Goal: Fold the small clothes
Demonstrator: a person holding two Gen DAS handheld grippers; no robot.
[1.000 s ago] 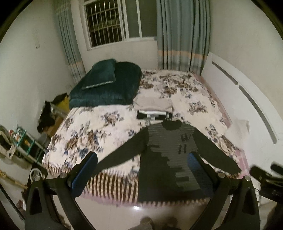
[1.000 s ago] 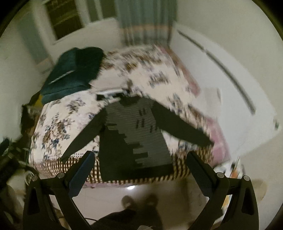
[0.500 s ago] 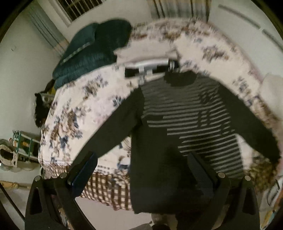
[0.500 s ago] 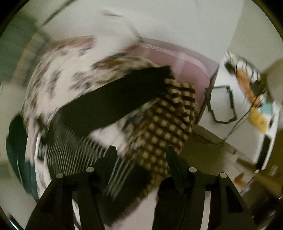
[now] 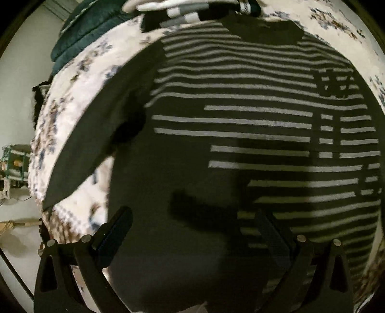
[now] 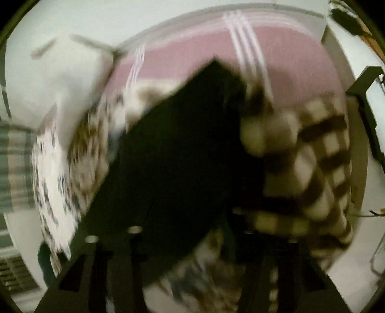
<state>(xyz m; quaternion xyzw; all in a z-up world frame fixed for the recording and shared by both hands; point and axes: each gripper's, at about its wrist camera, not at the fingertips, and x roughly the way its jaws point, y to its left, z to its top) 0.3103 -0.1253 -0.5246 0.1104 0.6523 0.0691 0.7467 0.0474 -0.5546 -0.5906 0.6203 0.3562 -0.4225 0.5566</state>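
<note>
A black sweater with grey stripes (image 5: 240, 125) lies flat on the floral bed, its left sleeve (image 5: 96, 134) spread out to the side. My left gripper (image 5: 192, 228) is open, hovering close over the sweater's lower body. In the blurred right wrist view the sweater's black right sleeve (image 6: 173, 154) runs diagonally over the bed corner. My right gripper (image 6: 182, 236) sits low over that sleeve; its fingers are dark and blurred, so I cannot tell how far apart they stand.
A folded striped garment (image 5: 182, 12) and a dark green quilt (image 5: 96, 26) lie further up the bed. A checked bedspread edge (image 6: 320, 173) and pink sheet (image 6: 197, 55) hang at the bed corner. A green rack (image 5: 14, 163) stands by the left wall.
Both grippers have dropped from a wide view of the bed to close over the sweater: the left onto its body, the right swung out to the right sleeve.
</note>
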